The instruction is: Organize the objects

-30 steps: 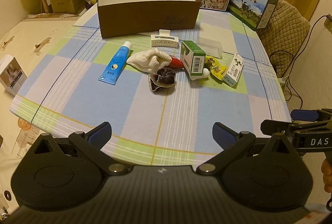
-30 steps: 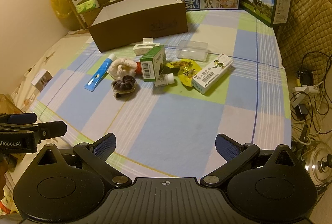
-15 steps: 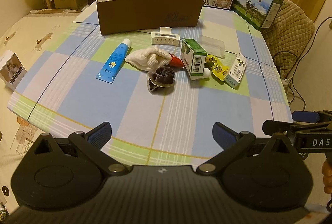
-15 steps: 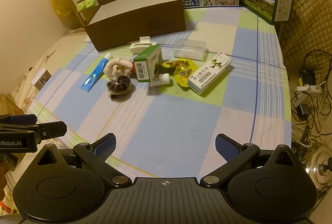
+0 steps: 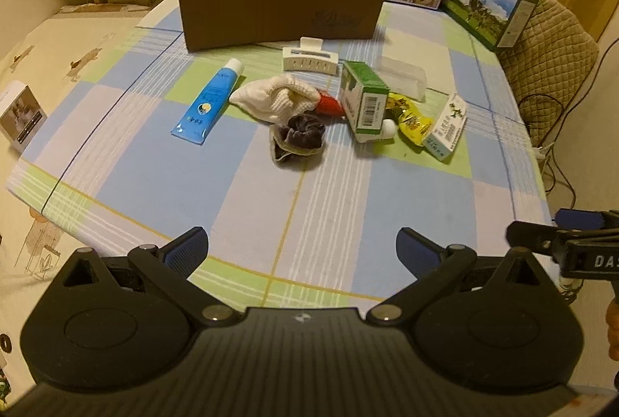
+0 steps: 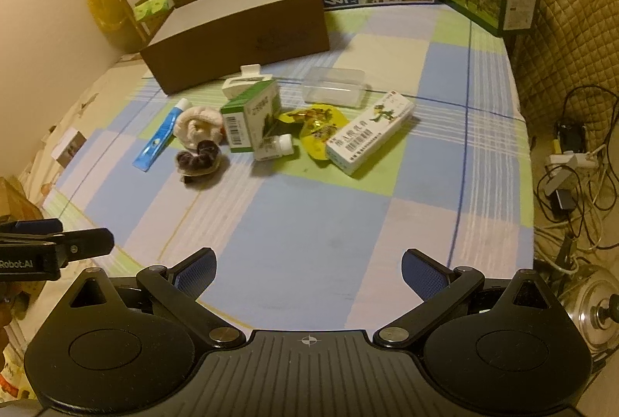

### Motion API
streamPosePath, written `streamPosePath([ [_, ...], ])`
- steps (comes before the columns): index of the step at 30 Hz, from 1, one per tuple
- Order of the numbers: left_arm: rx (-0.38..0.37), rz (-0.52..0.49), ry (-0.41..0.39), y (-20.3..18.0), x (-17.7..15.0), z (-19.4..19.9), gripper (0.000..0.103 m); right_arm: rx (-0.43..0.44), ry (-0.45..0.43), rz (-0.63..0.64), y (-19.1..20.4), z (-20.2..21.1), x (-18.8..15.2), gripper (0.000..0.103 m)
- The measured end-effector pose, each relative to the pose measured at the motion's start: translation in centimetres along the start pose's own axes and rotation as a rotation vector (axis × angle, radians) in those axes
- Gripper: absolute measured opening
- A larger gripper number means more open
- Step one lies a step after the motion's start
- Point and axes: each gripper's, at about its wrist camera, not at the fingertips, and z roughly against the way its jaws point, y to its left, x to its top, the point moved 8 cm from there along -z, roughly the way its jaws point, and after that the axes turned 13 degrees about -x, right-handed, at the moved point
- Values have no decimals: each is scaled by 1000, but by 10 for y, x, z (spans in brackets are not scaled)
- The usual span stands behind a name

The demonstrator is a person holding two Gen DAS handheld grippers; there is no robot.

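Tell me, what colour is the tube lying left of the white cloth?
The tube is blue with a white cap; the left wrist view shows it best.

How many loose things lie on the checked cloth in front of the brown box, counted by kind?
Cartons: 2, green and white.
Tubes: 1.
Bottles: 1.
Hair clips: 1.
Clear cases: 1.
Yellow packets: 1.
Gloves: 1.
Scrunchies: 1.
Total: 9.

Matt cardboard box (image 5: 278, 11); knitted cloth glove (image 5: 276, 96); glossy tube (image 5: 207, 103)
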Motion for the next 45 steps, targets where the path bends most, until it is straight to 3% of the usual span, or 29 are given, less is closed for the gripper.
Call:
streamPosePath([
  [18,-23,-40,-12,15,25,-37,101,-37,-2,-51,-15,-21,18,100],
  [33,-95,-133,27,29,60,-104,82,-104,29,-139,-29,-50,42,100],
  [45,-102,-135,95,42,74,-162,59,-171,65,-215,-49,-65,46,100],
])
